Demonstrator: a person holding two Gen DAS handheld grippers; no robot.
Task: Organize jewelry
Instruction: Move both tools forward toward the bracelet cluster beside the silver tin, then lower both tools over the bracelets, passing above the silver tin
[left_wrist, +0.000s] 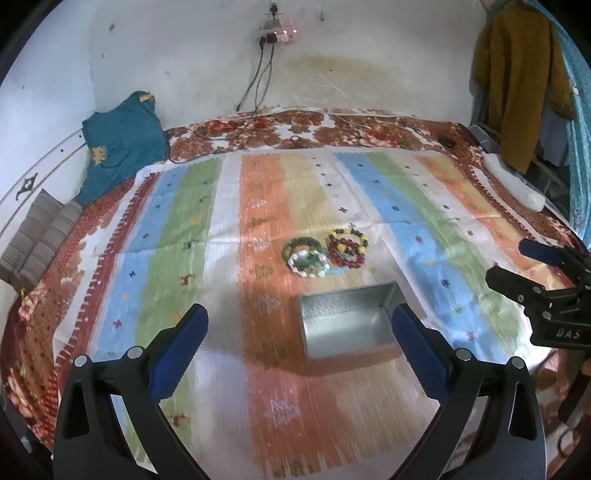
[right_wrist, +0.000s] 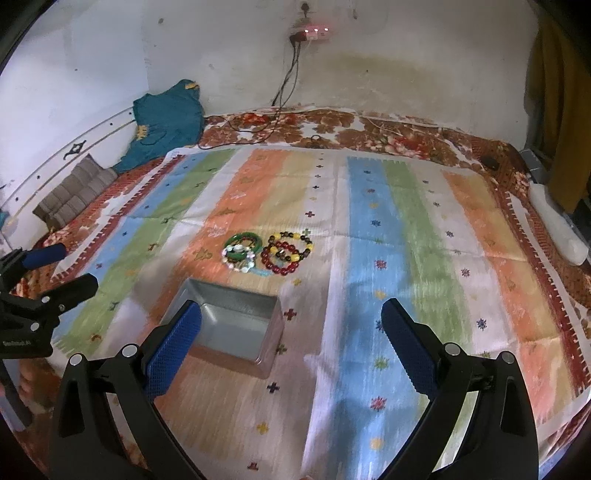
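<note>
A bed (right_wrist: 406, 140) with a brown floral sheet carries a striped cloth (right_wrist: 388, 229) spread flat. On the cloth sit an open metal tin (right_wrist: 229, 325) and, at its 12 o'clock, a cluster of beaded bracelets (right_wrist: 269, 253), near but apart. At 10 o'clock lie a teal garment (left_wrist: 122, 144) and a folded brown cloth (left_wrist: 40, 236); at 2 o'clock a white bundle (left_wrist: 513, 181).

We see a stained white wall (left_wrist: 351, 74) with a power strip (left_wrist: 275, 35) and dangling cables (left_wrist: 258, 81). A floral bedspread (left_wrist: 258, 129) lies under a striped mat (left_wrist: 184, 229). A teal garment (left_wrist: 122, 144) and folded grey cloth (left_wrist: 37, 240) sit left; a mustard garment (left_wrist: 517, 85) hangs right.
</note>
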